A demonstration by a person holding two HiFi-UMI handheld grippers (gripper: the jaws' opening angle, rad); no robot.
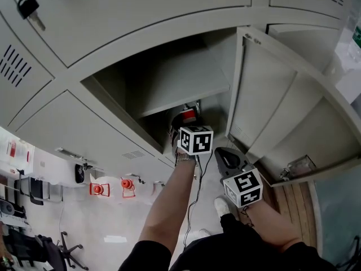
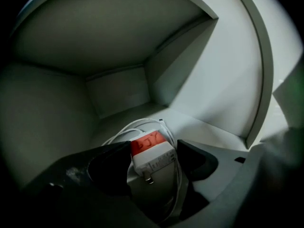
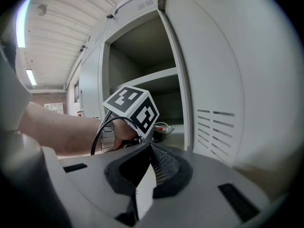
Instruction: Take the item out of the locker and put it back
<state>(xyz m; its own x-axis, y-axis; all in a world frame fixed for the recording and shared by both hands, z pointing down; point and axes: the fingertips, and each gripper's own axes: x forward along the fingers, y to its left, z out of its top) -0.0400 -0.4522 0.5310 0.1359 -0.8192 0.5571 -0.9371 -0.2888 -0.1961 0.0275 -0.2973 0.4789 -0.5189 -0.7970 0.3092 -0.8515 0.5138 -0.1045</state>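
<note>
A white charger (image 2: 153, 156) with a red taped top and a coiled white cable lies low inside the open locker (image 1: 186, 89), under its shelf. My left gripper (image 2: 152, 153) reaches into the locker and is shut on the charger, one jaw against each side. The head view shows the left gripper (image 1: 181, 126) at the locker mouth, with the charger's red top (image 1: 188, 116) just beyond it. My right gripper (image 1: 225, 158) hangs outside, below the open door (image 1: 254, 95). It is shut with nothing held, and the right gripper (image 3: 151, 148) looks towards the left gripper's marker cube (image 3: 133, 108).
The open grey door (image 3: 213, 80) stands right of the locker opening, and a second door (image 1: 304, 134) hangs open further right. A key (image 1: 27, 7) sticks out of a shut locker at the upper left. Office chairs (image 1: 34, 247) and red objects (image 1: 98, 189) stand on the floor.
</note>
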